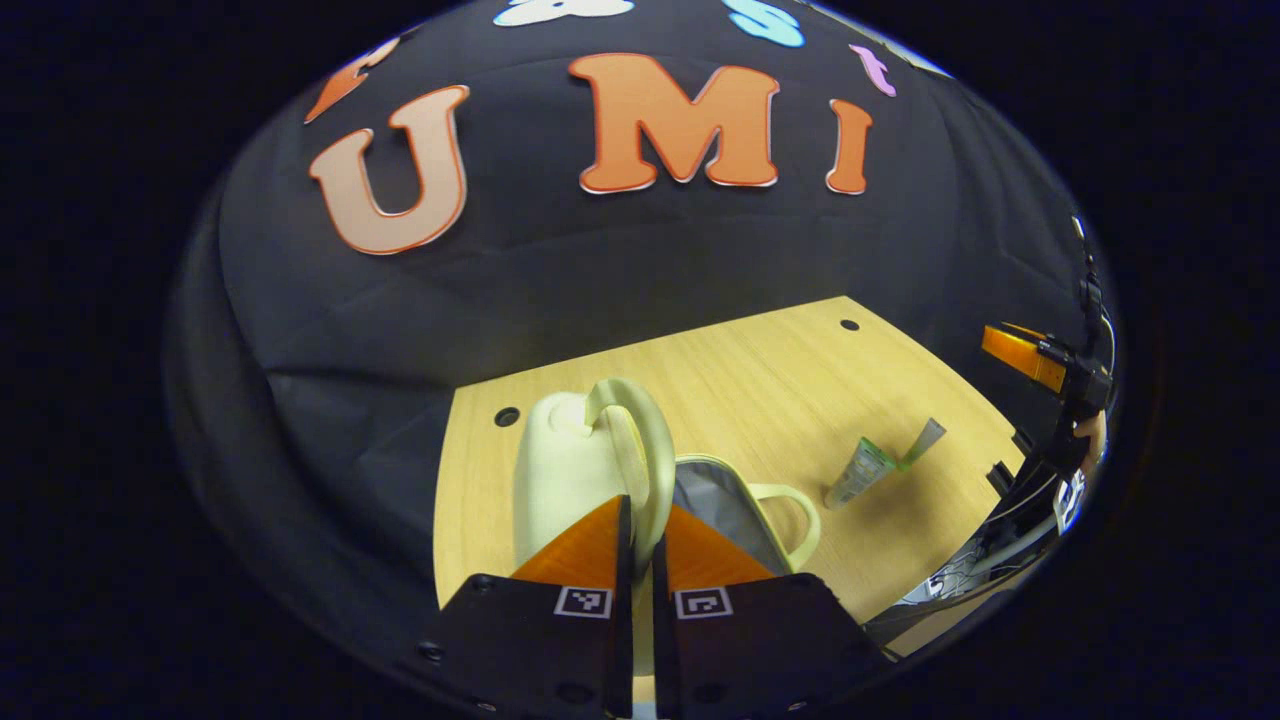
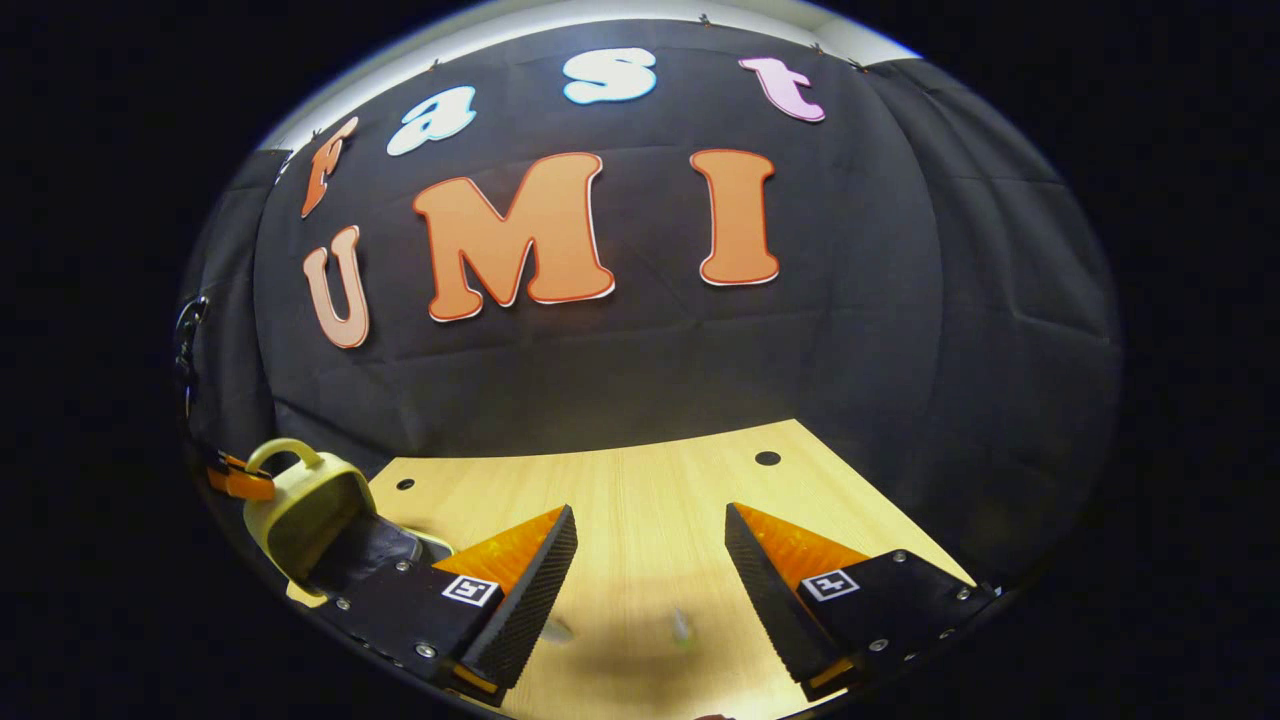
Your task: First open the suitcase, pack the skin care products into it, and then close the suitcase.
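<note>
Pale wooden tabletop (image 1: 800, 370) against the booth's black cloth wall: a small cream suitcase (image 1: 560, 470) stands with its lid raised, grey lining (image 1: 715, 505) showing at about five o'clock of the lid. The left gripper (image 1: 640, 540) has its jaws pressed together on the lid's looped handle (image 1: 640, 440), apparently to hold the case open for packing. A green skin-care tube (image 1: 865, 470) lies on the wood at three o'clock of the case, well apart from it, not yet packed. In the right gripper view, the right gripper (image 2: 650, 560) hangs over bare table with jaws wide apart and nothing between them, seemingly readied for the tube; the suitcase sits at its nine o'clock.
</note>
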Demonstrator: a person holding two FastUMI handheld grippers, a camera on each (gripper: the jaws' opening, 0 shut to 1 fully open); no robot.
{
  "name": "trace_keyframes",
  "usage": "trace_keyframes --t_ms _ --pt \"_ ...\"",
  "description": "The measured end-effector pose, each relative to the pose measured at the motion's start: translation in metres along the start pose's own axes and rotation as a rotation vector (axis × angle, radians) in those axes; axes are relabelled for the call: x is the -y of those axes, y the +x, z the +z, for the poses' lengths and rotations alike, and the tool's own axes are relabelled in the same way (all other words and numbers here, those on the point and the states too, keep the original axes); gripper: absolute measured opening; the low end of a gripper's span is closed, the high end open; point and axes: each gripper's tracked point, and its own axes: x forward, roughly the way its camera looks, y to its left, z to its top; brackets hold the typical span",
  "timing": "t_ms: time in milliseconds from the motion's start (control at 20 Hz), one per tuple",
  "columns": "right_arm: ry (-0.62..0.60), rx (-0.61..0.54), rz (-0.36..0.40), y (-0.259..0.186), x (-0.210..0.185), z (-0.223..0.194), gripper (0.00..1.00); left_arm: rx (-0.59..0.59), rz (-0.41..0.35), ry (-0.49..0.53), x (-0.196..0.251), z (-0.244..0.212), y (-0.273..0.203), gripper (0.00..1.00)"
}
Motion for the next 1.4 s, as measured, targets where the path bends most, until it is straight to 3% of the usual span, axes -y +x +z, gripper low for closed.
trace_keyframes --t_ms 350,650,950,1250,1350,1400 --pt "-0.014 0.016 -0.026 -0.009 -0.054 0.002 0.94 0.024 0.068 -0.106 -0.134 -0.025 -0.020 0.09" --pt "-0.039 0.014 -0.064 -0.013 -0.079 -0.001 0.95 -0.095 0.183 -0.100 -0.227 -0.103 -0.003 0.08" --pt "-0.022 -0.002 -0.061 -0.005 -0.101 -0.004 0.95 -0.200 0.214 -0.221 -0.278 -0.190 0.039 0.08" --pt "-0.046 -0.022 -0.061 -0.001 -0.111 -0.011 0.95 -0.275 0.216 -0.297 -0.290 -0.261 0.072 0.08" --pt "-0.048 -0.026 -0.061 -0.001 -0.112 -0.011 0.94 -0.302 0.253 -0.312 -0.296 -0.283 0.081 0.09" --pt "-0.049 -0.026 -0.062 -0.001 -0.112 -0.011 0.94 -0.316 0.259 -0.322 -0.298 -0.283 0.083 0.19"
